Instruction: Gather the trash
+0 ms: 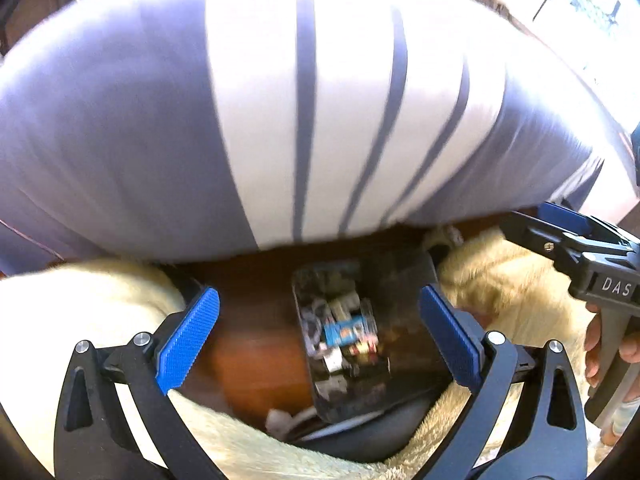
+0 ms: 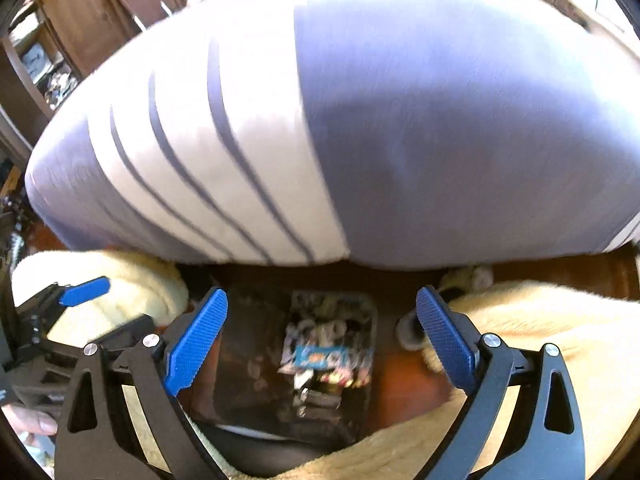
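A dark bin [image 1: 384,280] lined with a black bag stands on the wooden floor, right under both grippers. Inside lie several wrappers, among them a blue one [image 1: 344,330] [image 2: 324,356], blurred in both views. My left gripper [image 1: 318,291] hangs open above the bin with nothing between its blue pads. My right gripper [image 2: 322,291] is open too and holds nothing, the bin [image 2: 240,360] showing through its gap. One blue finger [image 1: 560,214] of the right gripper enters the left wrist view from the right. A left gripper finger [image 2: 84,290] shows at the left of the right wrist view.
A large lavender and white striped cushion [image 1: 280,100] [image 2: 360,120] fills the space beyond the bin. Cream fluffy fabric [image 1: 80,312] [image 2: 540,320] lies on both sides. A pale crumpled scrap [image 1: 280,418] sits by the bin. A wooden cabinet [image 2: 80,20] stands far left.
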`<state>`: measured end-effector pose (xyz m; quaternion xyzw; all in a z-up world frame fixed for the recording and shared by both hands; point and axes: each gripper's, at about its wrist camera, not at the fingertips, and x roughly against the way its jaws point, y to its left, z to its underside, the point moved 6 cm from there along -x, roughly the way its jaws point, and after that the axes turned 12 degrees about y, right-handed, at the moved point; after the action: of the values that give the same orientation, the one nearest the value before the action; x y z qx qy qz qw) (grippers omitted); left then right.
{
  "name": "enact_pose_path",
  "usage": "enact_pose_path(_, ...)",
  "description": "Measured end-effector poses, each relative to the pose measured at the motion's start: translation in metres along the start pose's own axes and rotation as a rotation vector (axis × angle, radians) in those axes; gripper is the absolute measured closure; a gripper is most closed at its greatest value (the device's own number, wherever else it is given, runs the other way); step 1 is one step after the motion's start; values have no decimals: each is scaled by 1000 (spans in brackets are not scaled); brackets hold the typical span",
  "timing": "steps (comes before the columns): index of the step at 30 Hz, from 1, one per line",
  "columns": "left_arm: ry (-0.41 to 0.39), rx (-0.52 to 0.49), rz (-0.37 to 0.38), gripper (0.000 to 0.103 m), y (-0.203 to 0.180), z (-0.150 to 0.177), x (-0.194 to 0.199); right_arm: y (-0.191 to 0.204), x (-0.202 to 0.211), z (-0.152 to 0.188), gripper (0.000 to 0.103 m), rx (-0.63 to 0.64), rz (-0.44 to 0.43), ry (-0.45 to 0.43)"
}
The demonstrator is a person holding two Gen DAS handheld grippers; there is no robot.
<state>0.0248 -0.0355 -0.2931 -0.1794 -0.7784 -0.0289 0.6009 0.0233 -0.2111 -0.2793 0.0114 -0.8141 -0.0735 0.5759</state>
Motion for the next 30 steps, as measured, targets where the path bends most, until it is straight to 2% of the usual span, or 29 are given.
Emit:
enact_pose_path(10,-367,5,-64,8,-3,-42,154,3,142,-31,4,21,57,-357)
enact_pose_path(20,-548,-9,-90,8,-20,-50,233,17,236,-45,4,50,103,-604)
enact_pose_path(26,-629,-2,-125,8,-25,-43,263,23,257,-42,4,38,119,-672)
enact_pose_path(30,-658,-12,-144,8,-31,-37,269,30,267,-35,4,44,147,-715)
